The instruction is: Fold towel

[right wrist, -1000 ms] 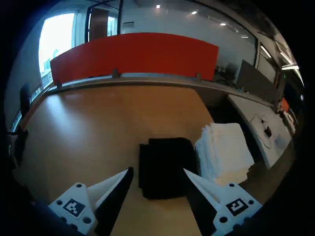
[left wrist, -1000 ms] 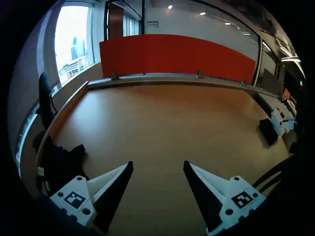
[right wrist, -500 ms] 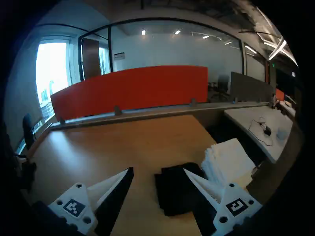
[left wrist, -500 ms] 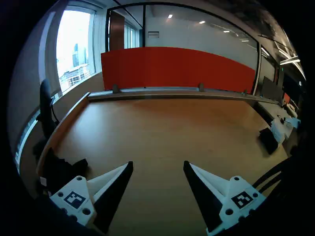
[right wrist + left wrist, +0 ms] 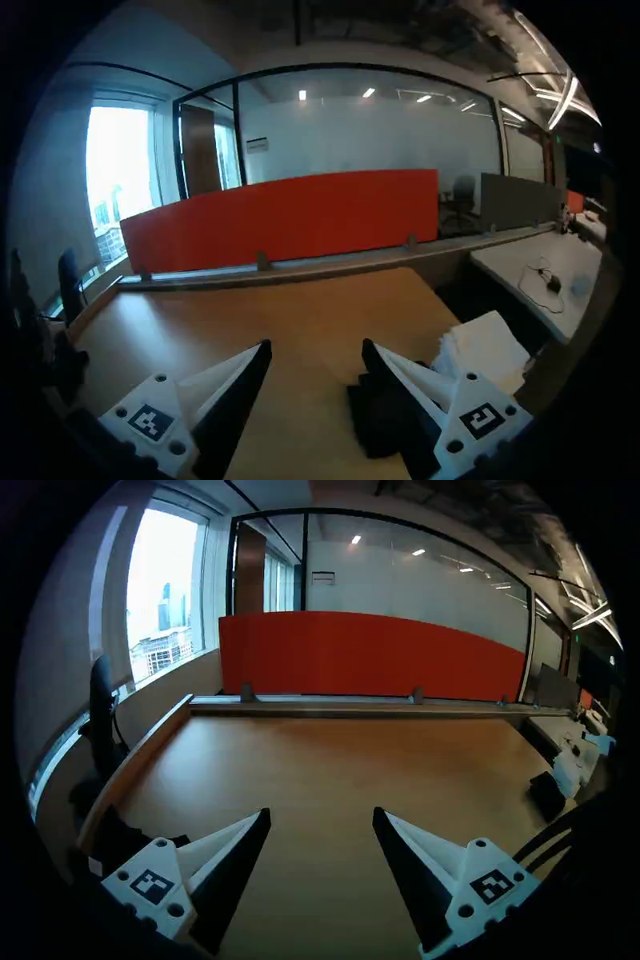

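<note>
My left gripper (image 5: 320, 826) and right gripper (image 5: 314, 356) hang released above the desk (image 5: 336, 760). The folded black towel (image 5: 373, 414) sits beside the white towel stack (image 5: 490, 346) (right side). Next I'd pinch 1 corner of the dark heap (image 5: 122, 840) squarely.

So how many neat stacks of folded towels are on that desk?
2. A black stack lies partly behind the right tongs, with a white stack beside it near the edge of the desk. A dark heap by the left tongs may be more towels; too unclear to tell.
</note>
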The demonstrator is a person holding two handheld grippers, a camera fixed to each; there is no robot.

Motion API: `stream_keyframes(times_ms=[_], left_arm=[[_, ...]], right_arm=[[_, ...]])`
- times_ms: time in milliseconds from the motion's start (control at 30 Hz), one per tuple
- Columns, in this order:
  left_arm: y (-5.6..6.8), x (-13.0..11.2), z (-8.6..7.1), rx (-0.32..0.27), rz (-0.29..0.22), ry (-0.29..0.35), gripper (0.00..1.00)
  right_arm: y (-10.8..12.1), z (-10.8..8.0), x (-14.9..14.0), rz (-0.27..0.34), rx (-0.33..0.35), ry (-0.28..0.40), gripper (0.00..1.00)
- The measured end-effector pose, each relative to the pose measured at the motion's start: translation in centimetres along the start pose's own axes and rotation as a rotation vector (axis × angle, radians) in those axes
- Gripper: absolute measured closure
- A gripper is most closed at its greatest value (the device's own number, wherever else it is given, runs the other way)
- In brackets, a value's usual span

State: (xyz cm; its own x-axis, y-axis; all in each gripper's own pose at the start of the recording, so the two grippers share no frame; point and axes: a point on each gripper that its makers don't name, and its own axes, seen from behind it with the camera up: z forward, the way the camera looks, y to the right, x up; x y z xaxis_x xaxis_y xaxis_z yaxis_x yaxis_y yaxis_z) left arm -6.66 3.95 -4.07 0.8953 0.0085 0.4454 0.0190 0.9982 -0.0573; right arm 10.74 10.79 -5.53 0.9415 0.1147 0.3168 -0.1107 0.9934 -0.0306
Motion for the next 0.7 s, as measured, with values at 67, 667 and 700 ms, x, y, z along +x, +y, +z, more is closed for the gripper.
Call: stream_keyframes(times_ms=[67, 667, 700], left_arm=[[-0.3, 0.8, 0.0, 0.006, -0.003, 0.021, 0.05], [-2.3, 7.2, -0.6, 0.042, -0.035, 0.195, 0.05], [-2.5, 7.7, -0.7, 0.046, -0.034, 0.207, 0.05]], right_arm=[[-0.8, 0.0, 0.8, -0.006, 0.009, 0.016, 0.12], [-8.0, 0.3, 5.3, -0.065, 0.081, 0.124, 0.07], [-8.4, 0.3, 5.5, -0.066, 0.081, 0.131, 0.07]])
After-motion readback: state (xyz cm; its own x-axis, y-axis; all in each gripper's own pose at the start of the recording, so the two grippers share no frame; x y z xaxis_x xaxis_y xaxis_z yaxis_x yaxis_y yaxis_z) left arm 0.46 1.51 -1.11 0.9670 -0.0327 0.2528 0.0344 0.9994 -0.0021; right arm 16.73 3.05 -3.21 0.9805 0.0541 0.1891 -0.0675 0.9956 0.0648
